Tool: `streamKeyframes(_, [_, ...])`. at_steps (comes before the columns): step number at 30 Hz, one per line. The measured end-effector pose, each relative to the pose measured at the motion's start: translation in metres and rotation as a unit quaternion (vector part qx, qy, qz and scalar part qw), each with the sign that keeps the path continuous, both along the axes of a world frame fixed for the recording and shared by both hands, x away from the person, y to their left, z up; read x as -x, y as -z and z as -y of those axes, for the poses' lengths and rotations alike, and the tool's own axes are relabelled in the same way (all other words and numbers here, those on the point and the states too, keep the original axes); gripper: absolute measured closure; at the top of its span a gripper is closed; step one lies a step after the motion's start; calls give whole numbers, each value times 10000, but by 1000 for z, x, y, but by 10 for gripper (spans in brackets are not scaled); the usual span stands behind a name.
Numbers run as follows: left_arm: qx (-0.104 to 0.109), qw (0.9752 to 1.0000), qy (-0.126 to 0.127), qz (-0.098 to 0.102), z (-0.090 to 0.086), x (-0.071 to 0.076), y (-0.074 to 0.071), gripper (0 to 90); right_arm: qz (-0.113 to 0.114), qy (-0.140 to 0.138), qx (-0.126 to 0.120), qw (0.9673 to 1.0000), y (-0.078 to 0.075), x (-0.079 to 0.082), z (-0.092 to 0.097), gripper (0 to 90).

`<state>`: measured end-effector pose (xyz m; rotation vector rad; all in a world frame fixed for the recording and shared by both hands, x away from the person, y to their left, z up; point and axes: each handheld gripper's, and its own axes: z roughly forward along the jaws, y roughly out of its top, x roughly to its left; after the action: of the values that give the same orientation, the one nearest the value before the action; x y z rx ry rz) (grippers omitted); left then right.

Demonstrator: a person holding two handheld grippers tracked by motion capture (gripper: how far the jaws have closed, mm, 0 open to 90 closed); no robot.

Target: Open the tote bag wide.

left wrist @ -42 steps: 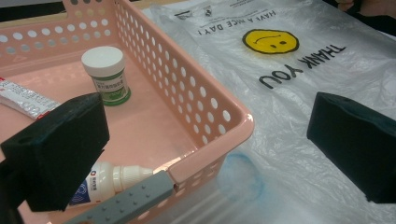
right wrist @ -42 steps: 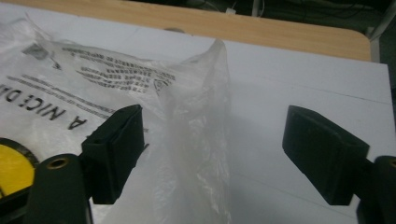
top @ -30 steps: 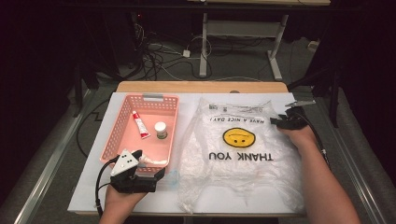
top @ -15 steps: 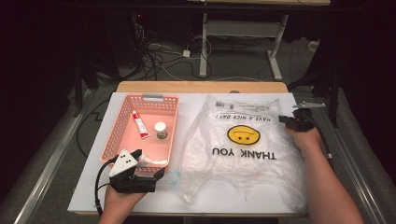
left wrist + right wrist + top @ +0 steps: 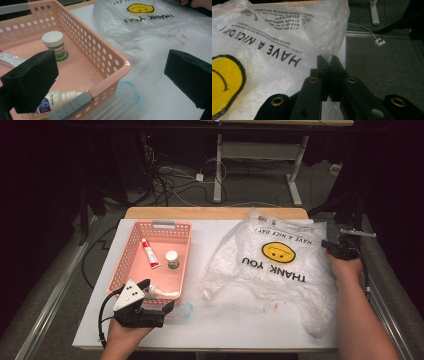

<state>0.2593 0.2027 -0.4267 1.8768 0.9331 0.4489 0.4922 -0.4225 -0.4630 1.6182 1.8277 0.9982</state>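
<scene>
A clear plastic bag (image 5: pixel 280 265) printed with a yellow smiley and "THANK YOU" lies spread over the right half of the white table. My right gripper (image 5: pixel 334 247) is at the bag's far right edge, shut on a pinch of the film (image 5: pixel 329 60), and the bag's printed face (image 5: pixel 274 50) stretches away to its left. My left gripper (image 5: pixel 167 306) rests on the table at the near corner of the pink basket (image 5: pixel 162 225). Its jaws stand wide open (image 5: pixel 111 75) on either side of that corner, with nothing gripped.
The basket (image 5: pixel 100 47) holds a small white-capped jar (image 5: pixel 54 45), a red and white tube (image 5: pixel 149 253) and a white bottle (image 5: pixel 57 100) lying on its side. A faint blue ring (image 5: pixel 127 92) shows through the bag's near edge. The table's right edge is just beyond my right gripper.
My right hand has moved to the right with the bag's edge in its jaws, drawing the film out that way. The left hand has stayed put.
</scene>
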Motion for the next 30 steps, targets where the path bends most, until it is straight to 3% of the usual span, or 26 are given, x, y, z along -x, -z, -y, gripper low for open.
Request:
streamKeyframes(1, [16,10000,20,-1,0,1,2,0,82,-80,50,9999,-3,5,0,760])
streamKeyframes(2, [34,10000,38,-4,0,1,3,0,131,-122,54,9998,-6,9,-1,684])
streamKeyframes(5, [27,9999,112,20,2,2,4,0,299,-207,89,9993,-18,25,-2,533])
streamKeyframes(7, [27,9999,156,41,3,3,4,0,460,-282,219,9983,-29,39,-1,488])
streamKeyframes(9, [41,9998,175,60,3,4,4,0,606,-447,168,9970,-37,58,0,480])
streamKeyframes(10, [55,9998,187,67,3,5,3,0,606,-447,168,9970,-37,58,0,480])
streamKeyframes(11, [55,9997,206,70,4,5,3,0,672,-622,162,9957,-39,83,-5,469])
streamKeyframes(12, [74,9997,222,89,4,6,3,0,662,-682,198,9953,-38,97,-8,465])
streamKeyframes(13, [75,9996,246,92,4,7,3,0,662,-682,198,9953,-38,97,-8,465])
streamKeyframes(16, [170,9995,255,71,4,8,3,0,587,-860,209,9943,-30,140,-23,464])
streamKeyframes(17, [208,9995,246,47,3,7,3,0,540,-957,177,9938,-24,165,-32,464])
streamKeyframes(18, [223,9995,238,42,3,7,3,0,540,-957,177,9938,-24,165,-32,464])
streamKeyframes(21, [105,9997,198,20,3,5,5,0,511,-1054,35,9931,-21,197,-44,457])
streamKeyframes(22, [93,9998,196,-20,3,4,6,0,496,-1114,1,9925,-22,214,-52,443])
streamKeyframes(26, [39,9997,260,-14,5,0,6,0,464,-1255,-269,9906,-19,245,-69,379])
streamKeyframes(28, [90,9995,289,9,7,-2,4,0,407,-1298,-236,9904,-18,251,-73,371])
streamKeyframes(30, [109,9992,375,39,11,-4,3,0,251,-1350,27,9905,-12,263,-81,412])
